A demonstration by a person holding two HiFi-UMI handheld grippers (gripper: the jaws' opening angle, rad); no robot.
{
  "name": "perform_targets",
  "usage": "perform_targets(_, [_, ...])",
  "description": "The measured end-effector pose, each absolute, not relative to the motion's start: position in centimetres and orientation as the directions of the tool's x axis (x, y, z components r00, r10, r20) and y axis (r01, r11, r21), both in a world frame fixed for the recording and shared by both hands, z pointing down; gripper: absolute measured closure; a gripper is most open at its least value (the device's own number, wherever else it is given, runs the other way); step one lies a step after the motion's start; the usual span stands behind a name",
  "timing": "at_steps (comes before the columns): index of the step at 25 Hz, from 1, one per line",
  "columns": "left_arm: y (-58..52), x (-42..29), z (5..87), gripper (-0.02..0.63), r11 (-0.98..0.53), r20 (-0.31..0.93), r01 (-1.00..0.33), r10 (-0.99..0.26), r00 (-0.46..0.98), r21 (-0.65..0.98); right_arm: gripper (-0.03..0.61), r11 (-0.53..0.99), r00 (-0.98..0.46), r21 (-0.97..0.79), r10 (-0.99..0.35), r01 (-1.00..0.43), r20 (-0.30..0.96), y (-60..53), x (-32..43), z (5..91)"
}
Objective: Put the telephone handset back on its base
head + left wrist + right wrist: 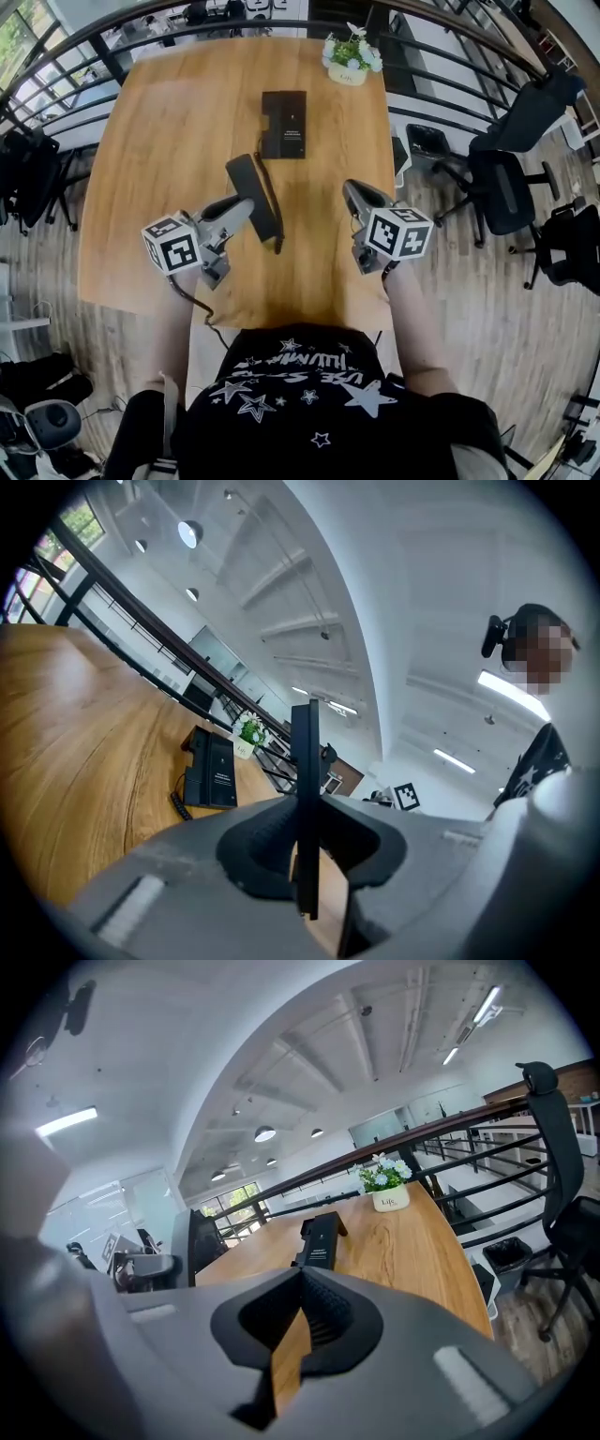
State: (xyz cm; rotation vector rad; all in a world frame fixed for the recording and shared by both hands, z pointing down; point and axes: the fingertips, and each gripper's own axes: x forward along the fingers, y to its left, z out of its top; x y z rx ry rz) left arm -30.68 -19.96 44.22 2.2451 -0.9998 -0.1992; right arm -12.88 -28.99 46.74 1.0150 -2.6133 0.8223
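Note:
The black telephone base (283, 124) lies flat on the wooden table (169, 141), past its middle. My left gripper (244, 206) is shut on the black handset (251, 192) and holds it above the table, nearer me than the base. A coiled cord (270, 183) runs from the base to the handset. In the left gripper view the handset (305, 761) stands edge-on between the jaws, with the base (211, 772) ahead to the left. My right gripper (353, 192) hangs to the right, shut with nothing in it. The right gripper view has the base (321, 1237) straight ahead.
A small white pot with a flowering plant (350, 58) stands at the table's far edge, right of the base. A dark railing (450, 70) curves behind the table. Black office chairs (511, 178) stand on the floor to the right.

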Motion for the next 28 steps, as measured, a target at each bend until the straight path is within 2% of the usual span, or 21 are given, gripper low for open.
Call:
perform_targets(21, [-34.3,-33.9,49.8,0.538,-0.591,0.219,-0.526,-0.512,0.831,0.612,0.578,0.537,-0.683,-0.422,-0.553,-0.730,0.478,-35.2,-17.0,51.3])
perform_targets(28, [-38.9,-34.8,50.6,0.538,-0.602,0.187,-0.487,-0.492,0.850,0.633,0.578,0.517,-0.669,-0.426,-0.547,-0.743,0.503,-36.6,-16.8,52.7])
